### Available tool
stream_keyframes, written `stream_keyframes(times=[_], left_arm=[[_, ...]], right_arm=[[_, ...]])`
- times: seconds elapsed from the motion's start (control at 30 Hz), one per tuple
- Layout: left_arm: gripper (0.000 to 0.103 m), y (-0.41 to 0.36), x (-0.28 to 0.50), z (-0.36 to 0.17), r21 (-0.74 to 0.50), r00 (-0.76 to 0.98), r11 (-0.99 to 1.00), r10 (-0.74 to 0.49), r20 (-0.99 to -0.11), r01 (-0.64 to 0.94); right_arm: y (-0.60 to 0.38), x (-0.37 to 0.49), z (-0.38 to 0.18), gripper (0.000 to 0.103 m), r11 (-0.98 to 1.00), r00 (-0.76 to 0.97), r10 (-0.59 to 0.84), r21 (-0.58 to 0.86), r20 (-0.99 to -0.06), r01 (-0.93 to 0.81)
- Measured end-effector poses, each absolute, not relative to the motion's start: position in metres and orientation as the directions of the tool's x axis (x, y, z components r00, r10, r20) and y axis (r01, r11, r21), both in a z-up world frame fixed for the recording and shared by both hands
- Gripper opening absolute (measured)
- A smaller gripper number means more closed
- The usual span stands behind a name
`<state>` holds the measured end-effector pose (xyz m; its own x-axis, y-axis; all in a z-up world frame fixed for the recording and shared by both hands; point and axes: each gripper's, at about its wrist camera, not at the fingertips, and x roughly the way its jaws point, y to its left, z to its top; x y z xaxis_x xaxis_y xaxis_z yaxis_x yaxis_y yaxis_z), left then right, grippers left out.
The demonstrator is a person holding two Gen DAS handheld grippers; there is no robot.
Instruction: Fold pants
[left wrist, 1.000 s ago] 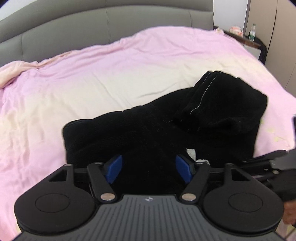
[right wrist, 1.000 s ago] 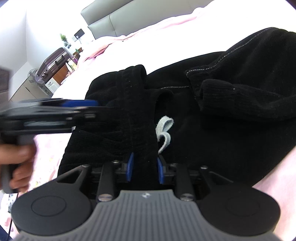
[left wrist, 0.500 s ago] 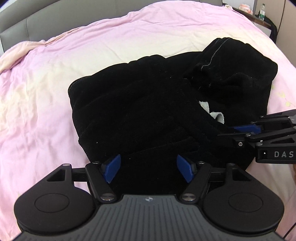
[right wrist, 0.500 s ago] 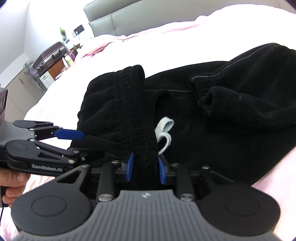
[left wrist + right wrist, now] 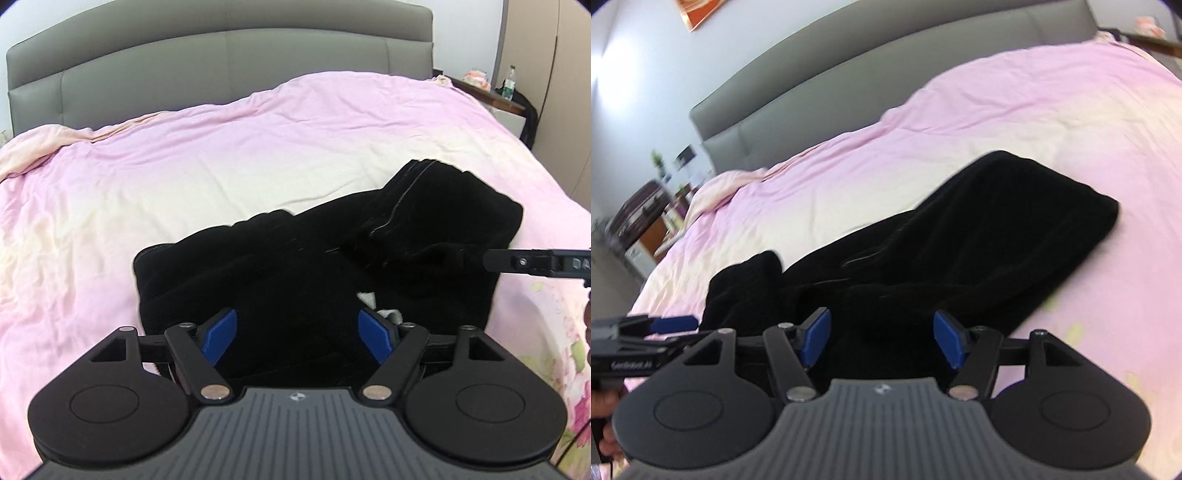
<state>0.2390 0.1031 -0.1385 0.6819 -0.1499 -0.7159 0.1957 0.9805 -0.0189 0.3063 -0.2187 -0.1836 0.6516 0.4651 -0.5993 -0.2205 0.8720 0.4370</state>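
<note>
Pants (image 5: pixel 325 266) lie in a rumpled black heap on the pink bed sheet (image 5: pixel 184 177), near the front edge of the bed; a white tag (image 5: pixel 367 298) shows among the folds.

Step, as judged: between grasps. Nothing looks folded flat yet.

Left gripper (image 5: pixel 301 334): fingers spread wide, hovering over the near edge of the heap, nothing held. Right gripper (image 5: pixel 882 338): fingers likewise wide apart over the cloth, empty; this view is blurred.

Next move likely calls for finding the waistband or a leg hem, pinching one edge with each gripper, and pulling the cloth out flat.
</note>
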Motion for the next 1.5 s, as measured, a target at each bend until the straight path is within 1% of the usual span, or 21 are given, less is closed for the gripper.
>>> stream_keyframes(times=[0.07,0.13,0.23,0.27,0.33,0.43,0.57,0.7,0.8,0.87,0.93,1.03,1.1,1.13,1.2,1.27,1.3,1.37,1.4,1.47,1.5], left_arm=[[0.089,0.095,0.24,-0.14,-0.04,0.684,0.975,-0.181,-0.707,0.217],[0.089,0.084,0.243,-0.143,-0.04,0.673,0.965,-0.21,-0.71,0.259],[0.089,0.066,0.249,-0.146,-0.028,0.672,0.958,-0.22,-0.707,0.284],[0.089,0.061,0.251,-0.145,-0.042,0.668,0.956,-0.235,-0.706,0.291],[0.089,0.049,0.256,-0.144,-0.101,0.654,0.949,-0.28,-0.703,0.298],[0.089,0.031,0.267,-0.138,-0.187,0.649,0.931,-0.354,-0.673,0.313],[0.089,-0.002,0.287,-0.13,-0.188,0.655,0.919,-0.38,-0.653,0.346],[0.089,-0.025,0.305,-0.132,-0.243,0.632,0.896,-0.435,-0.641,0.371],[0.089,-0.039,0.317,-0.146,-0.23,0.611,0.9,-0.422,-0.669,0.37],[0.089,-0.041,0.324,-0.161,-0.254,0.583,0.899,-0.426,-0.692,0.356],[0.087,-0.041,0.328,-0.176,-0.285,0.558,0.896,-0.436,-0.706,0.34],[0.086,-0.041,0.332,-0.195,-0.285,0.534,0.901,-0.425,-0.731,0.327],[0.087,-0.041,0.329,-0.204,-0.273,0.525,0.899,-0.425,-0.738,0.344],[0.087,-0.041,0.328,-0.208,-0.268,0.517,0.898,-0.423,-0.744,0.349],[0.087,-0.041,0.324,-0.21,-0.264,0.516,0.898,-0.422,-0.746,0.353],[0.087,-0.043,0.322,-0.21,-0.257,0.519,0.896,-0.423,-0.743,0.362],[0.087,-0.042,0.322,-0.211,-0.26,0.517,0.896,-0.424,-0.744,0.361],[0.087,-0.04,0.323,-0.211,-0.284,0.513,0.896,-0.431,-0.742,0.342],[0.087,-0.037,0.324,-0.211,-0.306,0.512,0.895,-0.439,-0.739,0.325],[0.087,-0.029,0.327,-0.211,-0.364,0.517,0.887,-0.462,-0.72,0.286],[0.087,-0.026,0.327,-0.21,-0.384,0.523,0.882,-0.471,-0.71,0.273]], right_arm=[[-0.231,0.308,-0.185,0.059,0.887,0.675,0.422,0.428,-0.605,-0.172],[-0.25,0.312,-0.183,0.06,0.884,0.702,0.393,0.455,-0.594,-0.11],[-0.288,0.321,-0.182,0.067,0.843,0.747,0.347,0.538,-0.567,0.017],[-0.301,0.325,-0.183,0.067,0.828,0.757,0.327,0.557,-0.566,0.058],[-0.323,0.331,-0.189,0.071,0.794,0.767,0.305,0.595,-0.565,0.123],[-0.345,0.343,-0.204,0.072,0.743,0.76,0.308,0.644,-0.572,0.183],[-0.357,0.362,-0.213,0.072,0.693,0.786,0.355,0.707,-0.506,0.141],[-0.362,0.384,-0.226,0.072,0.666,0.776,0.393,0.735,-0.492,0.128],[-0.364,0.399,-0.236,0.071,0.659,0.771,0.413,0.743,-0.484,0.114],[-0.363,0.407,-0.238,0.071,0.669,0.767,0.42,0.737,-0.484,0.098],[-0.36,0.414,-0.24,0.074,0.691,0.75,0.434,0.719,-0.499,0.078],[-0.351,0.42,-0.236,0.077,0.743,0.725,0.454,0.669,-0.517,0.012],[-0.348,0.417,-0.231,0.073,0.767,0.731,0.453,0.641,-0.51,-0.028],[-0.348,0.416,-0.23,0.068,0.766,0.737,0.455,0.641,-0.5,-0.039],[-0.35,0.414,-0.23,0.064,0.74,0.745,0.478,0.67,-0.466,-0.056],[-0.351,0.416,-0.234,0.063,0.73,0.737,0.491,0.682,-0.465,-0.056],[-0.349,0.419,-0.237,0.063,0.738,0.722,0.493,0.673,-0.487,-0.051],[-0.342,0.427,-0.244,0.07,0.759,0.679,0.502,0.65,-0.535,-0.049],[-0.338,0.43,-0.245,0.07,0.77,0.662,0.507,0.635,-0.552,-0.06],[-0.333,0.433,-0.242,0.054,0.799,0.658,0.484,0.599,-0.578,-0.062],[-0.332,0.432,-0.239,0.046,0.796,0.663,0.481,0.602,-0.573,-0.058]])
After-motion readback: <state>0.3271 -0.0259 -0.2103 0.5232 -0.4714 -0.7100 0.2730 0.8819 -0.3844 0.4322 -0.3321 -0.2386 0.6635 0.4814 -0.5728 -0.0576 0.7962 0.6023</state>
